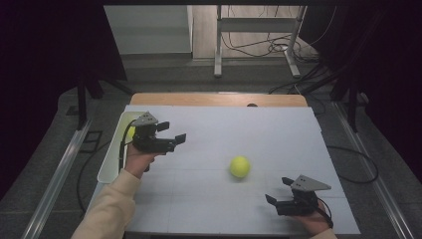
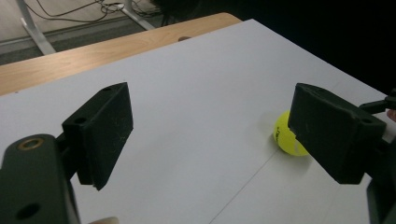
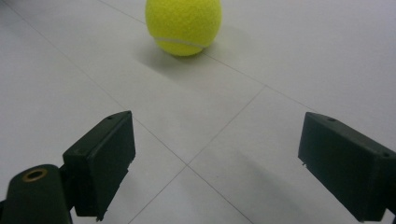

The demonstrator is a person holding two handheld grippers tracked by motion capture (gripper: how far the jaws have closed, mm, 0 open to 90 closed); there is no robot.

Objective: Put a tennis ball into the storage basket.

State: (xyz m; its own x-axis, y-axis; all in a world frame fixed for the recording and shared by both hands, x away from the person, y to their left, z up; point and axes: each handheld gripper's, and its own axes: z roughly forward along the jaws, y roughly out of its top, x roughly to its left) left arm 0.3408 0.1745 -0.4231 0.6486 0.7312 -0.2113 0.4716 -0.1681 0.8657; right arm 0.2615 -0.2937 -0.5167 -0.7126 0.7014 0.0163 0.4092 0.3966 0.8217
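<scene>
Yellow-green tennis ball, fuzzy, white seam, resting free mid white tabletop

White-topped table w/ tennis ball, white bin at left edge

bare white tabletop all round tennis ball, bin at left edge

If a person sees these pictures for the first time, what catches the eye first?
The yellow ball stands out, alone in the middle of the white table. The two black grippers flank it with open jaws: the left gripper by the white bin at the left edge, the right gripper near the front right.
</scene>
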